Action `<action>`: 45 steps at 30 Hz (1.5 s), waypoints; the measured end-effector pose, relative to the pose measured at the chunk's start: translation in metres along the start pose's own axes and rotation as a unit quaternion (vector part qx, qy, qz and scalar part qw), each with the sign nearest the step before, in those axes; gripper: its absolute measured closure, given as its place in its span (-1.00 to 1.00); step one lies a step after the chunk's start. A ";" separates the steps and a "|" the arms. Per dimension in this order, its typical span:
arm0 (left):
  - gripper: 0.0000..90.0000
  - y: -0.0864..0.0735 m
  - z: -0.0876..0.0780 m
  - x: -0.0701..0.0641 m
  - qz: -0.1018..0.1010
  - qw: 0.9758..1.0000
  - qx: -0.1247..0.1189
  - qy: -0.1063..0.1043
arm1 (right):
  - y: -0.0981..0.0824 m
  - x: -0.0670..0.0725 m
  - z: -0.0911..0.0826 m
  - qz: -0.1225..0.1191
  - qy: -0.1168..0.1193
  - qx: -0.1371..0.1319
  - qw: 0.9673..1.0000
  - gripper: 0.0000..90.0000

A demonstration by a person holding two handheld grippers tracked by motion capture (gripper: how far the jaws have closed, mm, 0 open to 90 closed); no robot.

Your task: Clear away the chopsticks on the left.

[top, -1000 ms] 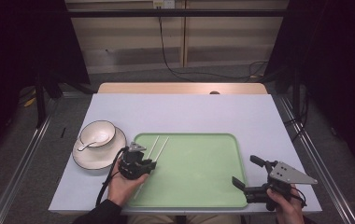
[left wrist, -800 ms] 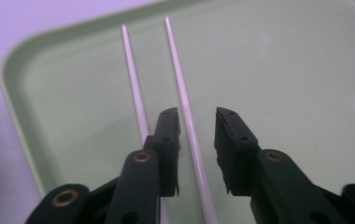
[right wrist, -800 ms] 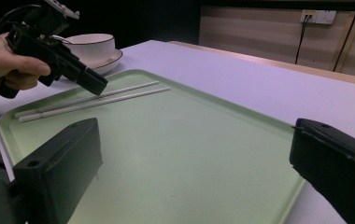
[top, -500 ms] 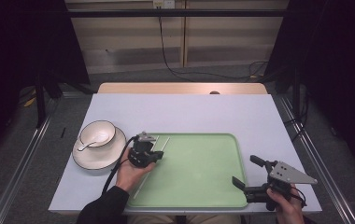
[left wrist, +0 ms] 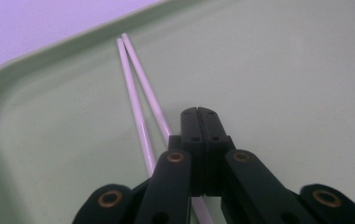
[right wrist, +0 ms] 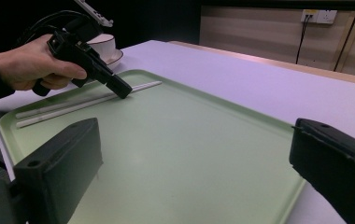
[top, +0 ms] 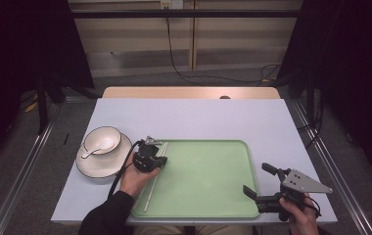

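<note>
Since a second ago my left gripper (top: 155, 152) has slid up the near-left part of the green tray (top: 208, 196), toward the far ends of the two white chopsticks (top: 153, 182), and its jaws have just been closing. In the left gripper view they now stand fully together, tip to tip, with nothing between them; the chopsticks (left wrist: 143, 93) pass just to their left, under the linkage. I read this as a missed or preparatory pinch, or a nudge to line the pair up, since the closed tip in the right gripper view rests right at the sticks (right wrist: 87, 103).

My right gripper (top: 260, 188) waits at the tray's near-right corner with jaws spread wide, holding nothing, well clear of the work.

Both chopsticks are thin, smooth and pale, lying flat on the tray floor along its left wall, almost parallel, converging slightly at the far ends. Beside the tray sits a white bowl (top: 102, 140) with a spoon on a plate (top: 96, 166).
</note>
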State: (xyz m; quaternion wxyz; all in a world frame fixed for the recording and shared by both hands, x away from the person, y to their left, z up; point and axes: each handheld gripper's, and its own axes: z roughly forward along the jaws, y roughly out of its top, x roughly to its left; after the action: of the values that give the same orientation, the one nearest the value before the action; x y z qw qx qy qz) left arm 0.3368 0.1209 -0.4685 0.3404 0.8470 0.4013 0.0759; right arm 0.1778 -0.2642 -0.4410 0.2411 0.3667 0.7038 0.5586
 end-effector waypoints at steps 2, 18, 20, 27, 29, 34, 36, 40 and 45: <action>1.00 -0.001 -0.001 0.000 0.005 1.000 0.000 0.002 | 0.000 0.000 0.000 0.001 0.000 0.000 1.000 -0.95; 1.00 -0.011 -0.013 0.013 -0.015 1.000 0.001 0.026 | 0.000 0.000 0.000 0.002 0.000 0.001 1.000 -0.95; 1.00 -0.011 -0.013 0.013 -0.015 1.000 -0.001 0.027 | 0.000 0.000 0.000 0.002 0.000 0.001 1.000 -0.95; 1.00 -0.018 -0.020 0.021 -0.027 0.999 -0.002 0.035 | 0.000 0.000 0.000 0.002 0.000 0.001 1.000 -0.95; 1.00 -0.020 -0.022 0.024 -0.029 0.999 -0.002 0.035 | 0.000 0.000 0.000 0.001 0.000 0.001 1.000 -0.95; 1.00 -0.022 -0.023 0.025 -0.029 0.999 -0.005 0.036 | 0.000 0.000 0.000 0.000 0.001 0.002 1.000 -0.95; 1.00 -0.023 -0.024 0.023 -0.027 0.999 -0.007 0.043 | 0.000 0.000 0.000 0.001 0.000 0.002 1.000 -0.95; 1.00 -0.024 -0.025 0.025 -0.029 0.999 -0.010 0.035 | 0.000 0.000 0.000 0.000 0.000 0.001 1.000 -0.95; 1.00 -0.026 -0.025 0.025 -0.024 0.999 -0.016 0.035 | 0.000 -0.001 0.001 0.000 -0.002 0.001 1.000 -0.95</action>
State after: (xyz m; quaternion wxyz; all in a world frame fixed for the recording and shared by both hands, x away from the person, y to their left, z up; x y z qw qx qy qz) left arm 0.3271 0.1632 -0.4696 0.3417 0.8280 0.4323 0.1037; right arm 0.1793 -0.2638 -0.4411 0.2418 0.3680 0.7037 0.5575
